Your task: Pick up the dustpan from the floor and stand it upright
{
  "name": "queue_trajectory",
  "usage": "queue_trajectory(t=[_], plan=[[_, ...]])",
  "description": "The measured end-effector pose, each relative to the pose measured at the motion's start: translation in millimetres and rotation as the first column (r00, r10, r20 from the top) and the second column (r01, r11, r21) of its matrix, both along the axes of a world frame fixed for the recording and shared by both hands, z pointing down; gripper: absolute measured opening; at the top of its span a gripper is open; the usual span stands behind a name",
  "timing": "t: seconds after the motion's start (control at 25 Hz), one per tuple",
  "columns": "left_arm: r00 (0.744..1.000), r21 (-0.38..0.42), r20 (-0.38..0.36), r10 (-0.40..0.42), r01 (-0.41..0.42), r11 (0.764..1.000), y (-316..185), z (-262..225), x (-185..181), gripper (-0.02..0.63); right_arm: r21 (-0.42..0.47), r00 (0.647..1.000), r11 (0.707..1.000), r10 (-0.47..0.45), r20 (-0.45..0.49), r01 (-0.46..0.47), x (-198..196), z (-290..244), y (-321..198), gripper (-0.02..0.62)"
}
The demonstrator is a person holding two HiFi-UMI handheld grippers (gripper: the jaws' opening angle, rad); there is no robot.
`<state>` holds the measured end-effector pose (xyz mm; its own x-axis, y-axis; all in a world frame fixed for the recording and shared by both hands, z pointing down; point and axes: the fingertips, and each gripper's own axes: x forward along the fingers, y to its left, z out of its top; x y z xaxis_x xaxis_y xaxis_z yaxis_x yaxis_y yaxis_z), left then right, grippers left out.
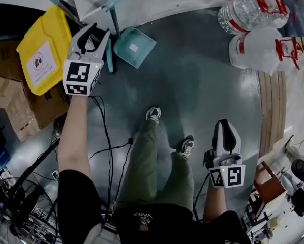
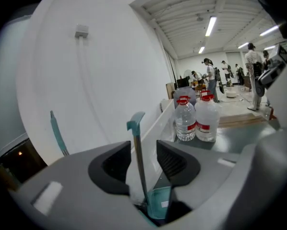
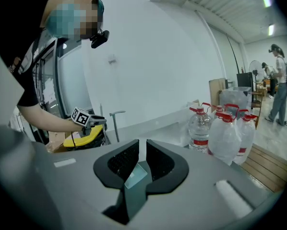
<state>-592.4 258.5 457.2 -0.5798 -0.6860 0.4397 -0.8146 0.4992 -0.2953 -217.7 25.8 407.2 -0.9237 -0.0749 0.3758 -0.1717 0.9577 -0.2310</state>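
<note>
The left arm reaches forward, bare forearm out straight from a black sleeve. The left gripper (image 1: 95, 33) points ahead and a little downward at the foot of the white wall (image 2: 110, 56). Its jaws stand apart and loose. The dustpan (image 1: 134, 47) has its handle (image 2: 139, 166) in the gap between them, nearer the left-hand pad, and neither pad presses on it.

The right arm hangs low at the person's side. The right gripper (image 1: 225, 122) points forward over the grey floor (image 1: 192, 85), well apart from the dustpan. Its jaws are almost together, with a narrow slit left, and they hold nothing.

The dustpan stands upright just beside the wall, with its teal pan down on the floor. Its long axis runs straight up, and the teal grip is at the top. In the right gripper view the handle rises just beside the left gripper. A yellow bin (image 1: 42, 50) sits to the left of it, and water bottles (image 1: 248, 9) stand off to the right.
</note>
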Motion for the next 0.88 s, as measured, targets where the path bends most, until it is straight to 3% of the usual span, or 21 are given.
queue_trajectory(t=[0.36,0.56,0.88], plan=[[0.993,0.158,0.054,-0.104,0.094,0.983,22.4,-113.4,127.1,0.175,0.059,0.968,0.985,-0.173,0.181,0.165,26.7,-104.7,4.6,0.049],[0.988,0.259,0.022,-0.152,0.141,0.956,26.5,-180.3,205.2,0.175,0.108,0.934,0.966,-0.256,0.248,0.236,53.6,-168.7,5.0,0.049],[0.972,0.368,0.068,-0.224,0.185,0.911,41.9,-275.0,318.1,0.175,0.171,0.880,0.938,-0.342,0.329,0.301,93.3,-246.8,16.7,0.049]])
